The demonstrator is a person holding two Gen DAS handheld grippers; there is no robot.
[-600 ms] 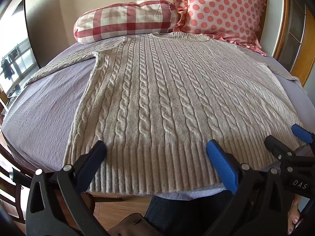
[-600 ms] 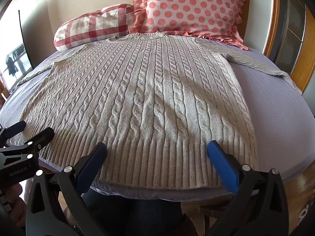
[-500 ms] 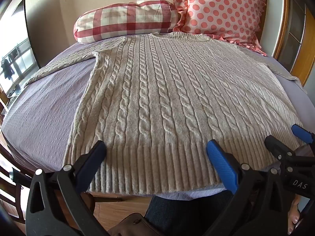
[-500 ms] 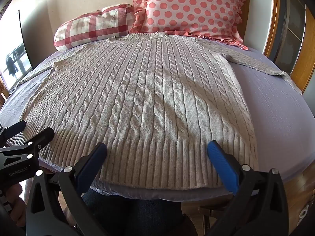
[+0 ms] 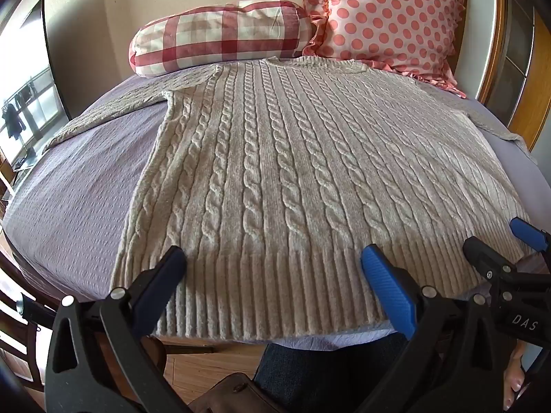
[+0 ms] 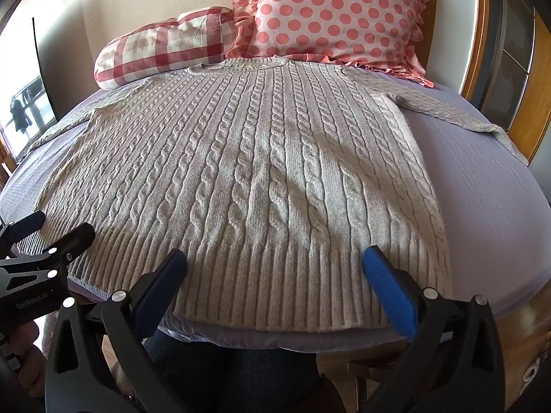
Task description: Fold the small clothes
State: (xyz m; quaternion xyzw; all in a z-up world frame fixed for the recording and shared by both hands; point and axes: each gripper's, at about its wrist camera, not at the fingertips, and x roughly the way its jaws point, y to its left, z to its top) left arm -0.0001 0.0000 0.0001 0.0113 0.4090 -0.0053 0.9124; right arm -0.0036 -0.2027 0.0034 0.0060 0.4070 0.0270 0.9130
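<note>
Sweater (image 5: pixel 275 179), grey cable-knit, lies flat and face up on a lilac bedspread (image 5: pixel 75 186), ribbed hem at the near edge, neck at the far end touching a polka-dot pillow (image 5: pixel 389 17); a red check pillow (image 5: pixel 220 38) sits to the left of it. Sleeves are spread out to left and right. Left gripper (image 5: pixel 272 268) hovers over the hem's left portion, fingers fully apart, holding nothing. Right gripper (image 6: pixel 275 268) hovers over the hem's right portion, equally wide, empty.
</note>
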